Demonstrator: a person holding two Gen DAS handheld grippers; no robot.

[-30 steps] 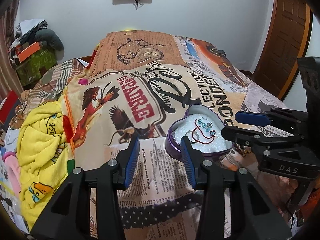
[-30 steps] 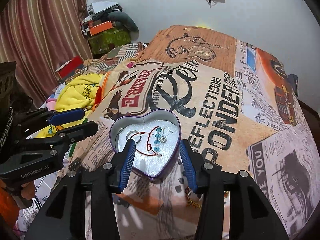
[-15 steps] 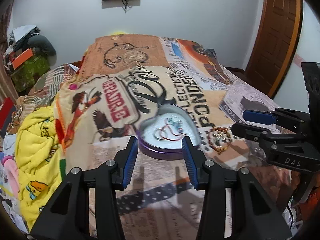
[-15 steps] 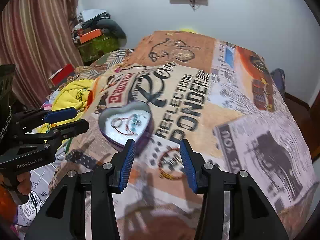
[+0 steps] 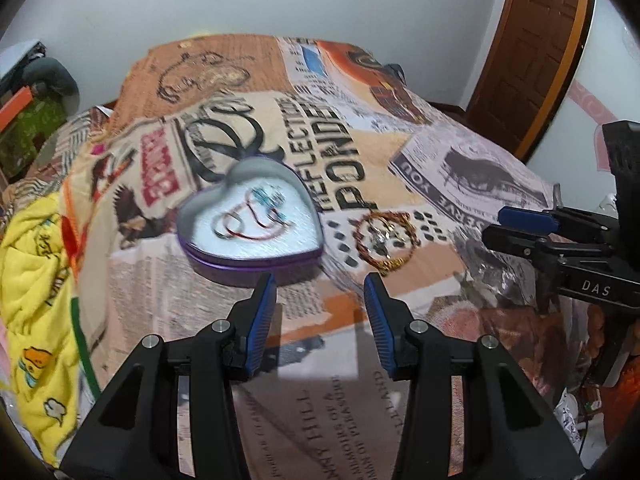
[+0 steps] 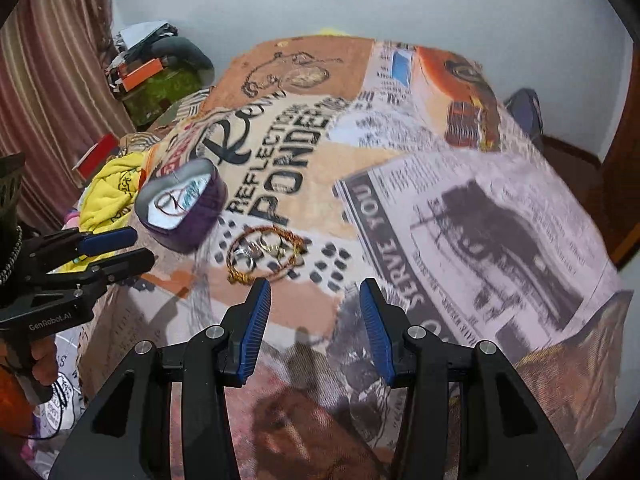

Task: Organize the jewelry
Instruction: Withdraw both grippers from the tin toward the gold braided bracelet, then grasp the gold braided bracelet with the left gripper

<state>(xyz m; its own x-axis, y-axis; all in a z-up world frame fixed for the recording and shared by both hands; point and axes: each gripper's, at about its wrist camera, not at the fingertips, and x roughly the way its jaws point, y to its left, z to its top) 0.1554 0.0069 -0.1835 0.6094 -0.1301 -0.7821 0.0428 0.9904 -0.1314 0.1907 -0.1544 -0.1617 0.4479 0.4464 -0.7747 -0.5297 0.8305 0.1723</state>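
Note:
A purple heart-shaped tin [image 5: 224, 264] with a white lining holds a red cord bracelet [image 5: 248, 224], a ring and blue beads. It also shows in the right wrist view [image 6: 200, 216]. A gold chain bracelet [image 5: 384, 236] with small rings inside its loop lies on the bedspread to the tin's right; in the right wrist view [image 6: 264, 254] it lies just ahead of my right gripper [image 6: 314, 308]. My left gripper [image 5: 320, 300] is open and empty, just in front of the tin. My right gripper is open and empty.
A printed newspaper-pattern bedspread [image 6: 460, 208] covers the bed. Yellow cloth [image 5: 36, 280] is bunched at its left side. Boxes and clutter [image 6: 156, 76] stand at the far left corner. A wooden door [image 5: 536, 48] is at the right. The bed's edge drops off at the right.
Both grippers swung to the right, away from the tin. The tin slid left in both views and the gold bracelet came into view ahead of the right gripper.

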